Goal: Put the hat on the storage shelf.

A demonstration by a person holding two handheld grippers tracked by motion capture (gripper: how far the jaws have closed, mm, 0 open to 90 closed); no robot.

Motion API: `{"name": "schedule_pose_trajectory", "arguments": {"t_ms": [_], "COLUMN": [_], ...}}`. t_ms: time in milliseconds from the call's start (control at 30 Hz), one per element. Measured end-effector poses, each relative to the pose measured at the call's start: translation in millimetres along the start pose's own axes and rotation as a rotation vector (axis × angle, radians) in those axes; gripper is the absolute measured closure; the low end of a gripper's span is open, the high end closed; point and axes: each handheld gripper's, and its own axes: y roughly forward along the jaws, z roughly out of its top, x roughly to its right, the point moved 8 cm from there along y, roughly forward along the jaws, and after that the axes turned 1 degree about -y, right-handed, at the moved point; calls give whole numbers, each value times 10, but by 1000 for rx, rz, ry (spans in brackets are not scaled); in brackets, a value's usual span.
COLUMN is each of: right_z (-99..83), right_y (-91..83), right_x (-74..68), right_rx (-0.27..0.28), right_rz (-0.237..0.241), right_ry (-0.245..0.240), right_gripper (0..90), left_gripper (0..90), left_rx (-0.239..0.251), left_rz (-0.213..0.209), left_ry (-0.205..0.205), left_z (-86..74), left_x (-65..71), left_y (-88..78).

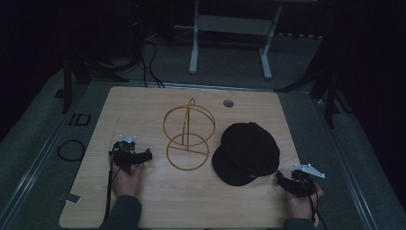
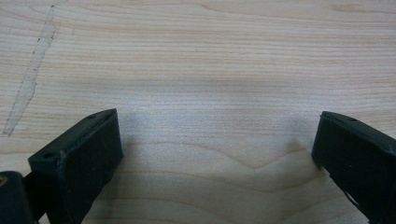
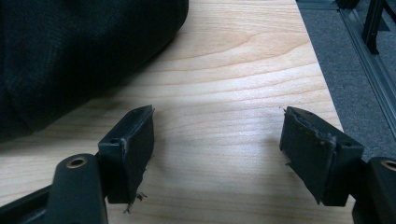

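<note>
Both hands rest low, left hand-held gripper [image 1: 136, 155] and right hand-held gripper [image 1: 282, 179] spread

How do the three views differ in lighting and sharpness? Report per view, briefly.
High view: dim, surroundings nearly black, black cap loses detail, wire stand stays legible. Left gripper view: bright, wood grain sharp, soft shadow between open jaws. Right gripper view: well lit, cap a dark mass.
</note>
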Motion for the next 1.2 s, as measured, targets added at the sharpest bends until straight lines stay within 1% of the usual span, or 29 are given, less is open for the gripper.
{"name": "schedule_pose_trajectory", "arguments": {"t_ms": [133,167,267,300,333,433,467,500,533,567,633,700,733,800,867,900,933,1000,1067,1100,1133,1167,1200], "right_z": [-1,1,6,6,8,17,17,20,23,22,16,18,33,61,76,97,141,178,190,213,213,249,269], "right_y": [-1,4,3,3,3,-10,-10,-15,-35,-48,-71,-83,-129,-179,-197,-224,-283,-333,-352,-380,-380,-420,-439], "right_x": [-5,-13,-20,-20,-27,-28,-28,-30,-41,-47,-66,-79,-117,-156,-173,-191,-238,-278,-295,-322,-322,-364,-384], "right_rx": [-1,-4,-29,-29,-53,-104,-104,-116,-146,-159,-172,-171,-168,-165,-162,-158,-154,-149,-149,-145,-145,-140,-138], "right_rz": [3,11,28,28,49,78,78,85,110,122,139,144,158,163,169,171,185,193,201,215,215,231,239], "right_ry": [-3,-12,-28,-28,-49,-84,-84,-90,-119,-133,-155,-159,-188,-213,-221,-233,-257,-274,-278,-286,-286,-302,-306], "right_gripper": [259,236,212,212,196,201,201,201,239,254,255,255,254,252,245,242,234,223,216,216,209,199,184], "left_gripper": [12,12,12,12,12,12,13,13,12,12,12,12,12,13,13,13,13,13,12,12,12,13,13], "left_rx": [-1,0,0,0,0,0,0,0,0,0,0,0,0,-1,-2,-1,0,0,0,0,0,0,0], "left_rz": [0,0,0,0,-1,-3,-3,-3,-3,-3,-3,-3,-4,-4,-4,-3,-4,-5,-4,-4,-4,-4,-5], "left_ry": [0,-1,-1,-1,0,1,1,1,1,2,2,2,2,3,3,3,2,2,2,2,3,3,4], "left_z": [0,0,1,1,1,2,2,2,3,3,4,4,5,5,4,5,5,6,6,6,6,6,6], "left_x": [0,3,6,6,8,14,14,14,17,19,20,21,23,24,25,27,31,33,33,33,34,34,35], "left_y": [0,0,1,1,1,2,2,2,4,4,4,4,4,4,3,4,5,6,6,6,6,6,6]}}
